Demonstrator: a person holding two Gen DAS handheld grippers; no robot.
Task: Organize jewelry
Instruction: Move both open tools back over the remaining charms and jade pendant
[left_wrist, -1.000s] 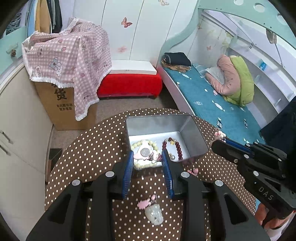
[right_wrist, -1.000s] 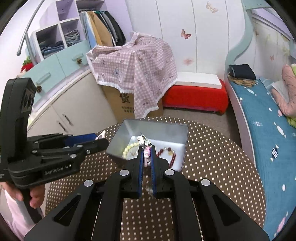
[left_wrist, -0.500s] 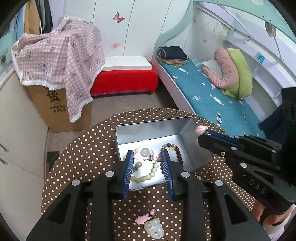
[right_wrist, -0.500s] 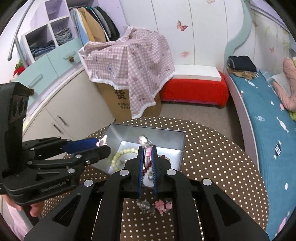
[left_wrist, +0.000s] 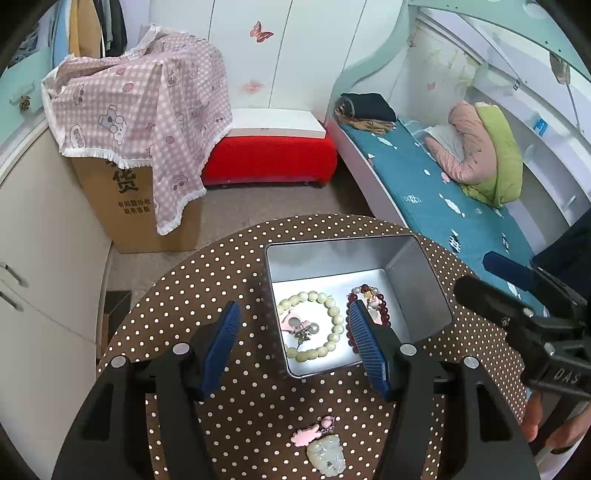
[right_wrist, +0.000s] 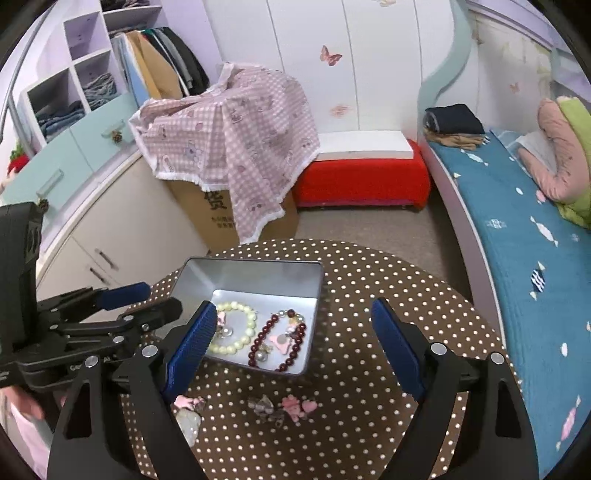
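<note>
An open metal tin (left_wrist: 417, 280) (right_wrist: 255, 273) stands on the dotted round table. In it lie a pale green bead bracelet (left_wrist: 334, 314) (right_wrist: 242, 338), a dark red bead bracelet (left_wrist: 384, 308) (right_wrist: 258, 341) and pink charms (right_wrist: 279, 341). My left gripper (left_wrist: 291, 310) hovers over the tin's left wall with its jaws opening and nothing pressed between them. My right gripper (right_wrist: 293, 306) hangs over the tin's near right part, its jaws opening too and empty. Each also shows in the other's view, the right gripper (left_wrist: 491, 280) and the left gripper (right_wrist: 147, 302).
On the table in front of the tin lie a pink charm with a pale jade pendant (left_wrist: 327, 450) (right_wrist: 188, 419), a grey charm (right_wrist: 264, 404) and a pink charm (right_wrist: 299, 406). A covered cardboard box (left_wrist: 140, 199), a red bench (left_wrist: 269, 158) and a bed (left_wrist: 436, 199) surround the table.
Both grippers went from nearly shut on small pink charms to open. The charms now lie in the tin. Both views have shifted slightly over the tin.
</note>
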